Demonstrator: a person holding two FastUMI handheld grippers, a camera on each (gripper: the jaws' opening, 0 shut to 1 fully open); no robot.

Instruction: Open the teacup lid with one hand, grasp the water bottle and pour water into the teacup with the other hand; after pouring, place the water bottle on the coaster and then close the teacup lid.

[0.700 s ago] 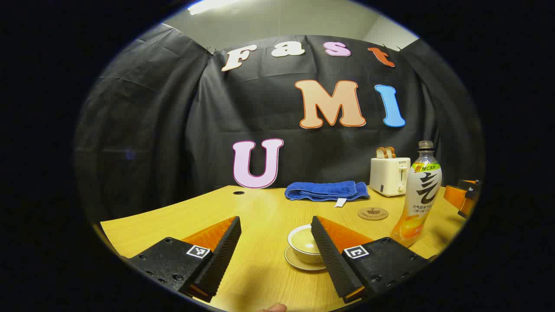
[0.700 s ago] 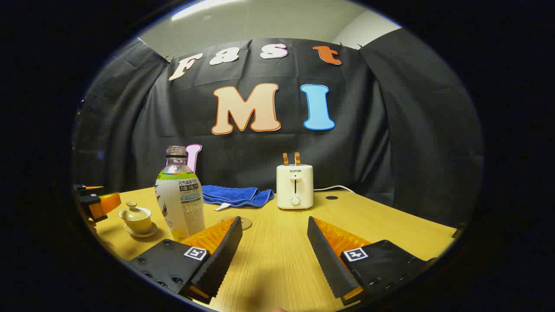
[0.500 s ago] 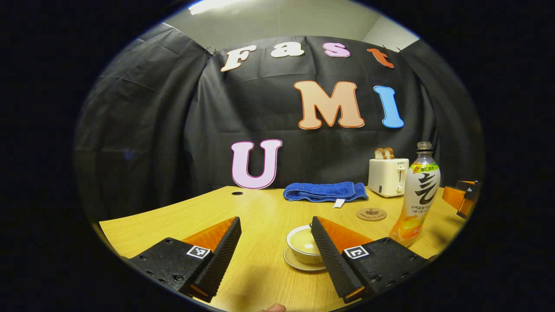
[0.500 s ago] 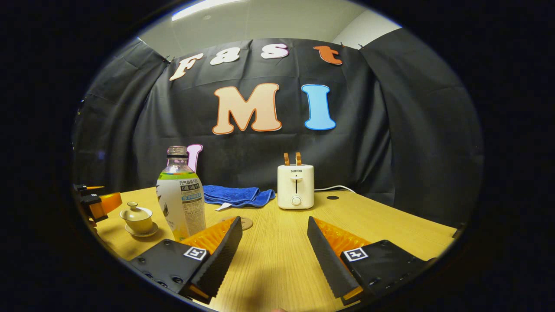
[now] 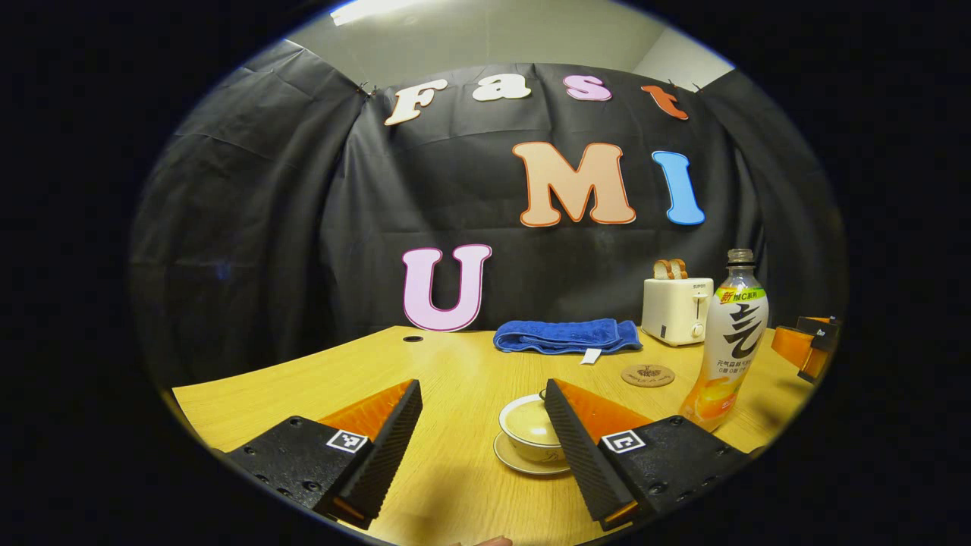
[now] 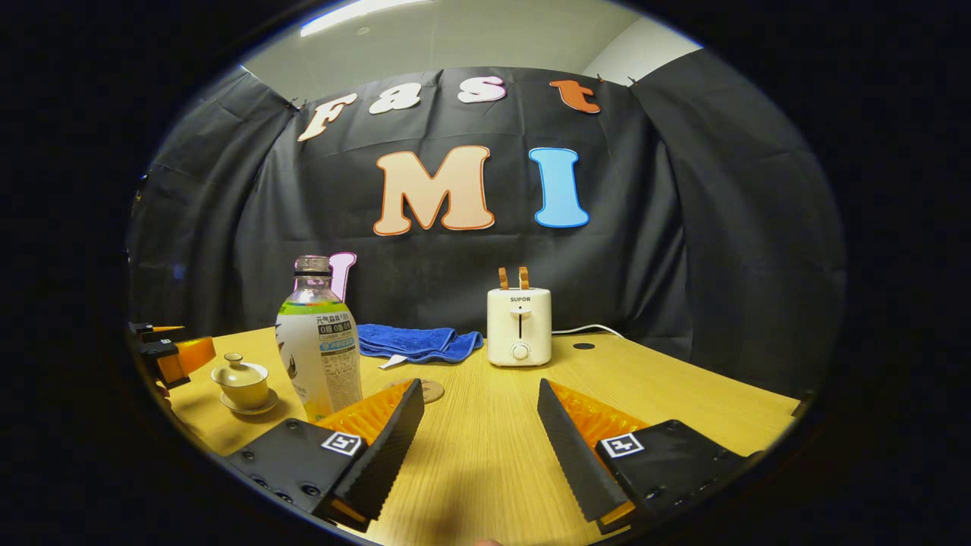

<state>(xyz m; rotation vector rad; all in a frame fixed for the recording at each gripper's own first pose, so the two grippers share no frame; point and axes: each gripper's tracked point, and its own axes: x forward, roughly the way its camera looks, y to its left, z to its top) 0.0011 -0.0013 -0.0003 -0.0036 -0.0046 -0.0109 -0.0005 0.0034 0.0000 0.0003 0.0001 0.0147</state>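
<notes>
Small cream lidded teacup [image 5: 531, 428] on its saucer, just ahead on the yellow wooden tabletop [image 5: 455, 364], near the tall clear plastic water bottle [image 5: 726, 337]. Both jaws wide apart, holding nothing. Could knock the tiny lid off or tip the bottle, if closing off-centre.

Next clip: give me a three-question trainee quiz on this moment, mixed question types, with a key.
1. True or false: the lid sits on the teacup.
2. The water bottle is: A) lying down B) upright on the table C) on the coaster.
3. What stands behind the coaster, beside the blue towel?

Key: 1 true. 2 B. 3 the toaster.
</notes>
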